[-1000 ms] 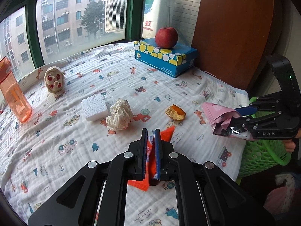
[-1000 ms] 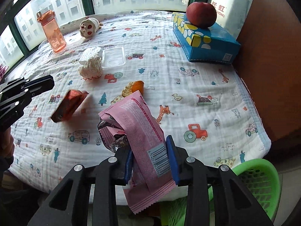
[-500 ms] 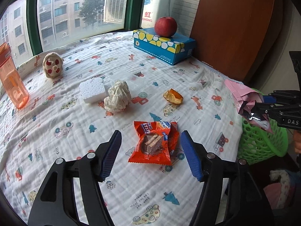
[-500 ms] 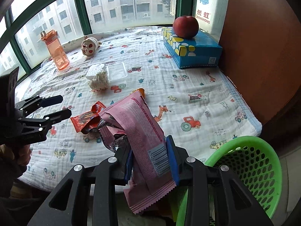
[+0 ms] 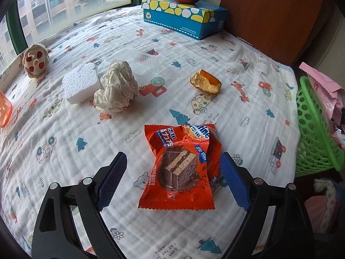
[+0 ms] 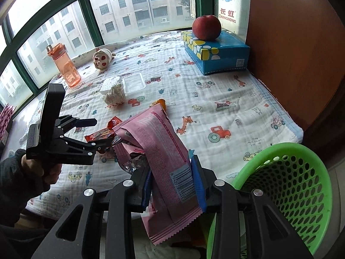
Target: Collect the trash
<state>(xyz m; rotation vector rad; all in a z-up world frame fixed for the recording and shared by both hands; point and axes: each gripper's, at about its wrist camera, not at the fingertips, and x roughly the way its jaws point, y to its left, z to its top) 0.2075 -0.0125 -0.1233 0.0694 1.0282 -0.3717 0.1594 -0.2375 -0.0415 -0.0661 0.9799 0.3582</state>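
Since 1 s ago the left gripper (image 5: 172,172) has let go of the orange snack wrapper (image 5: 180,168) & spread wide; wrapper now lies flat on the printed blanket (image 5: 64,129), w/ both blue pads either side of its near half, not touching. Right gripper (image 6: 172,185) has swung off the bed edge toward the green basket (image 6: 286,185), pink wrapper (image 6: 163,151) clamped btw its jaws the whole way.

Key relation: pink wrapper's long axis runs up & away from the jaws, tail hanging below them. In the right wrist view the basket mouth sits just right of & below the jaws, so wrapper looks beside the rim, not clearly over the opening. Likely needs a bit more travel rightward before release, else it could catch the rim or drop outside.

Orange wrapper: long axis roughly along the left fingers, so jaws would close across its short width. Left is the nearer one for it; basket is well off to its right.

Other trash on blanket farther back: crumpled paper (image 5: 117,88), foam block (image 5: 80,85), clear tray (image 5: 138,63), orange peel piece (image 5: 206,84).
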